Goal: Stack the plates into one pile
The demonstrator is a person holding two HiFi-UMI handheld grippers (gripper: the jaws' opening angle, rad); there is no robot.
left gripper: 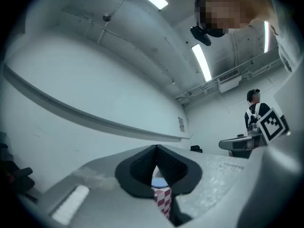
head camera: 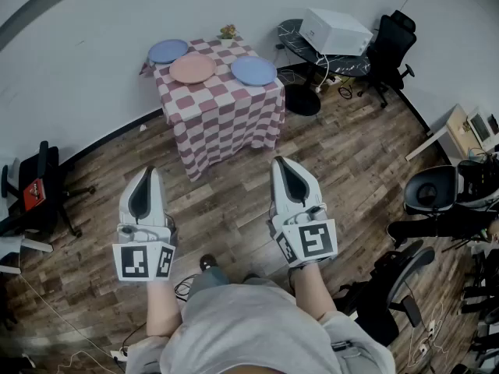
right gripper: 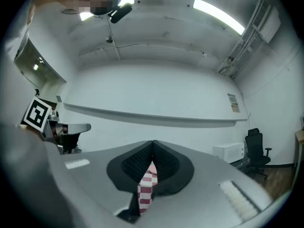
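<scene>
Head view: the surface, draped in a red-and-white checked cloth, stands by the wall, well ahead of the person. Three plates lie on it side by side, unstacked: the left blue plate, the pink plate in the middle and the right blue plate. A small plant sits at the back edge. The left gripper and the right gripper hang over the wooden floor, well apart from the surface.

Left gripper view: the fingers are pressed together with nothing between them. Far off, below their tips, a strip of checked cloth and a blue plate show.

Right gripper view: the fingers are likewise pressed together and empty. The cloth and the pink plate show in the gap below them, and a white microwave stands far right
</scene>
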